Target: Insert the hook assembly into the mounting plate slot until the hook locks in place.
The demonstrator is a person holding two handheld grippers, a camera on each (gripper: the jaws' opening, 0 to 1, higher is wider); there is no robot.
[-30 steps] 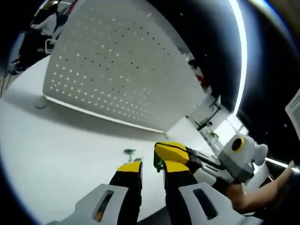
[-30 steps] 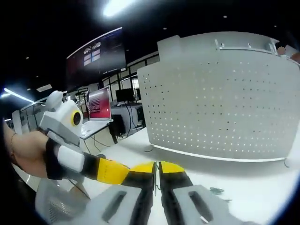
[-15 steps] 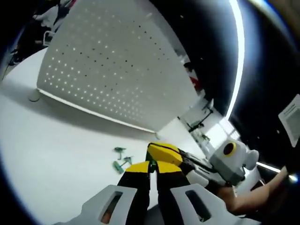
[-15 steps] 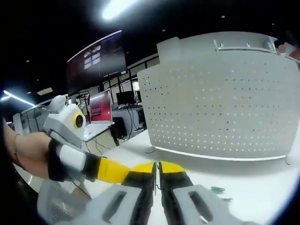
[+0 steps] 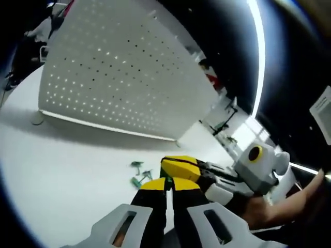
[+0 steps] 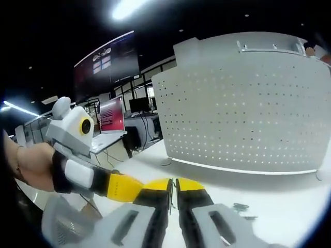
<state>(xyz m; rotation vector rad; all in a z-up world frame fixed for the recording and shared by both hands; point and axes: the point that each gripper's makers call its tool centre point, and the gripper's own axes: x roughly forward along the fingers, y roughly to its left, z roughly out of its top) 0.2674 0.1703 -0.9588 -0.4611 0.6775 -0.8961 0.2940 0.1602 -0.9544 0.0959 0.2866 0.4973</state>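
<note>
I hold both grippers low over the white table [image 5: 62, 175], pointed toward the perforated mounting plate [image 5: 119, 77] that stands upright at the far side. In the left gripper view my left gripper [image 5: 169, 182] has its yellow-tipped jaws drawn together, with only a thin slit between them, and I cannot tell whether anything is pinched there. My right gripper [image 5: 178, 166] comes in from the right, its yellow tip just beside my left tips, almost touching them. My right hand [image 5: 258, 211] grips its body, forearm stretching off to the right.

The small green hook pieces [image 5: 140, 173] lie loose on the table just left of the two tips, well short of the plate's bottom edge.

In the right gripper view my right gripper [image 6: 173, 184] also shows its jaws nearly closed, a narrow dark gap between them, nothing visibly held. My left gripper [image 6: 124, 187] reaches in from the left, its yellow tip next to mine, with my left hand [image 6: 28, 168] wrapped behind it. A few green bits [image 6: 240, 208] rest on the table to the right of my jaws, in front of the plate [image 6: 248, 113].
</note>
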